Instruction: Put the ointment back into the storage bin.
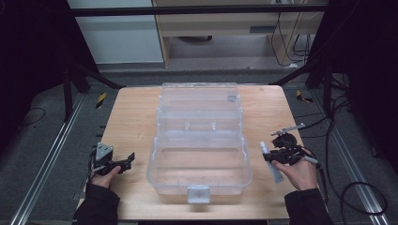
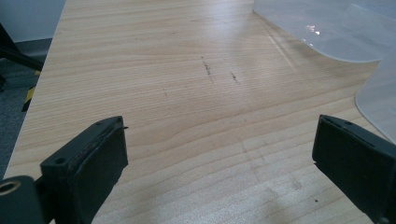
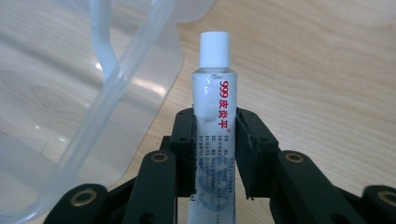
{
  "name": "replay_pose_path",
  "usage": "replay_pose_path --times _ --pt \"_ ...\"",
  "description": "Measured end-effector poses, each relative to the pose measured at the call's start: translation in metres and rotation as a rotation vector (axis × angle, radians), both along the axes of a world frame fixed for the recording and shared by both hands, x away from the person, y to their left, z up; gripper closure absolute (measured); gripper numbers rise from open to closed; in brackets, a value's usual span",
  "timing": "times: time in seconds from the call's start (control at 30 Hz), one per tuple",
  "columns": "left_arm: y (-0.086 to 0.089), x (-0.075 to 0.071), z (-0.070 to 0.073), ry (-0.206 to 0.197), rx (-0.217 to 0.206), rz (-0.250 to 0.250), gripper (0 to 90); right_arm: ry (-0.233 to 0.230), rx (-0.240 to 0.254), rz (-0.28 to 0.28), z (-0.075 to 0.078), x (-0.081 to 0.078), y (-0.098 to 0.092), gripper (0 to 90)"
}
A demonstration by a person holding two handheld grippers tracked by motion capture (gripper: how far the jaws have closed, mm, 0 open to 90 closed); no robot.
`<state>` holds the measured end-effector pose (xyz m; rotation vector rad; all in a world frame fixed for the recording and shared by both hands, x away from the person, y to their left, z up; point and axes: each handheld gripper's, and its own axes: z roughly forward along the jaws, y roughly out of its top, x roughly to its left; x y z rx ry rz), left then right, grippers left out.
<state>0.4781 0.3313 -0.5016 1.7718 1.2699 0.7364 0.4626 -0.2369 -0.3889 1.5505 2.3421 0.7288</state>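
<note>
A clear plastic box (image 1: 199, 161) stands open in the middle of the wooden table (image 1: 136, 117), its lid (image 1: 199, 101) lying back behind it. My right gripper (image 1: 271, 157) hovers just right of the box, shut on a white ointment tube (image 1: 273, 165). In the right gripper view the black pads clamp the tube (image 3: 215, 121) at mid-length, its ribbed white cap (image 3: 215, 49) pointing away from me, with the box's rim (image 3: 112, 93) close on the left. My left gripper (image 1: 127, 161) rests left of the box, open; in its own view the two pads (image 2: 95, 172) stand wide apart over bare wood.
The box's front latch (image 1: 198, 193) faces the near table edge. Metal rails (image 1: 44, 164) run along both sides of the table, cables (image 1: 356, 192) lie on the floor at right, and a cabinet (image 1: 220, 28) stands beyond the far edge.
</note>
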Motion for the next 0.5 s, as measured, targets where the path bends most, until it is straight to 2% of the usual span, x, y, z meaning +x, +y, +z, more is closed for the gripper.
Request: replay_pose_path --times 0.13,0.5 --pt "-0.001 0.000 0.000 -0.001 0.000 -0.001 2.7 -0.052 0.028 0.032 0.012 0.000 -0.001 69.8" --pt "0.000 0.000 0.000 0.001 0.000 -0.003 2.7 -0.174 0.060 0.131 0.047 0.001 0.005 69.8"
